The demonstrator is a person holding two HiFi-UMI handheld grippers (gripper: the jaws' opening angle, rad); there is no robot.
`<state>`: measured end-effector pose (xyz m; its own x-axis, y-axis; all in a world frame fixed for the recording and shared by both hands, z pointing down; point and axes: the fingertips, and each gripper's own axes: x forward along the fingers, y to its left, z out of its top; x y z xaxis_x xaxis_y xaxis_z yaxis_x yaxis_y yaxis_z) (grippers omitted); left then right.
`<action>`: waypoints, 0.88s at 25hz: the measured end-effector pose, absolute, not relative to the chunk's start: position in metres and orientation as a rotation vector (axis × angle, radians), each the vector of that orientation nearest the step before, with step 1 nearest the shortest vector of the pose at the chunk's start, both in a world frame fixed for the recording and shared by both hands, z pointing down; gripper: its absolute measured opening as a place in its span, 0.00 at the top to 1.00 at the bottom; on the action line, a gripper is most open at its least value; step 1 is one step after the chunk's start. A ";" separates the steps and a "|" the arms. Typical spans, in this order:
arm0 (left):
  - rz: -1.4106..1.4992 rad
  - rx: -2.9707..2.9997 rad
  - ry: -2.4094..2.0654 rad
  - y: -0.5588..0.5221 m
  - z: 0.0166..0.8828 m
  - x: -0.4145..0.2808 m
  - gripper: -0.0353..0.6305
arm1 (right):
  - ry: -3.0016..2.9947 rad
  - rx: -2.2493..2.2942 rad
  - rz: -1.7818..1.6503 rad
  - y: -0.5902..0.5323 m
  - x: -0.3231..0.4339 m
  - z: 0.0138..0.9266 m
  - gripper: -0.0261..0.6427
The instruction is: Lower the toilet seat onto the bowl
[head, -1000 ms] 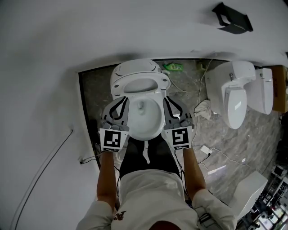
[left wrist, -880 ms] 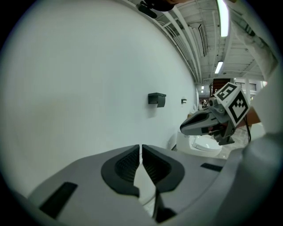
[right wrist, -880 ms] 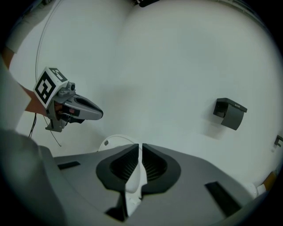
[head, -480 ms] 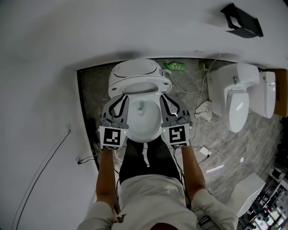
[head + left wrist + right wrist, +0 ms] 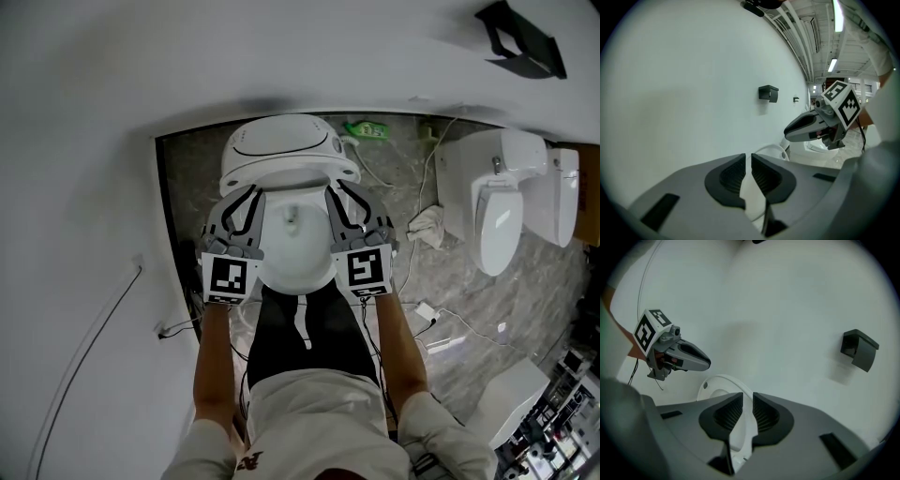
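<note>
Seat [image 5: 291,176] on a slant over the back of the bowl [image 5: 298,267], not down on the rim yet. It is a glossy white oval ring, thin at the edge, and the right gripper view shows a small round spot on its face. Nearest the camera, two forearms reach out, each carrying a grey gripper with a black-and-white marker cube. Left gripper [image 5: 748,157] has its ribbed black pads pressed together on the seat's left edge, with a white sliver pinched between them. Over to the right gripper [image 5: 748,395] on the other side. Its jaws have just been opening, the pads stand a little apart, and the seat's right edge sits in the gap between them. Under the tips the bowl lies open, white inside, standing on a grey marbled floor [image 5: 192,197]. Just behind the toilet, a green bottle [image 5: 367,129] lies on the floor beside some white cables. Off to the right, well apart, there is a second toilet [image 5: 502,211], also white, with a crumpled cloth [image 5: 427,227] near its foot. Farthest off is a plain white wall with a black bracket [image 5: 520,39] fixed to it.
</note>
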<state>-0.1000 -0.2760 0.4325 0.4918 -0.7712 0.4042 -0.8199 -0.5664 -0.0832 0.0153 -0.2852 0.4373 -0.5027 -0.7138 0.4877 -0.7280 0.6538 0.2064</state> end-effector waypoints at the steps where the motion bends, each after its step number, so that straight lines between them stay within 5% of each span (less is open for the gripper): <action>1: 0.617 2.609 -1.396 -0.278 0.435 -0.100 0.90 | -2.329 1.115 0.032 -0.287 0.015 0.439 0.84; 22: 0.718 2.627 -1.363 -0.314 0.470 -0.096 0.72 | -2.258 1.061 -0.040 -0.324 0.010 0.479 0.75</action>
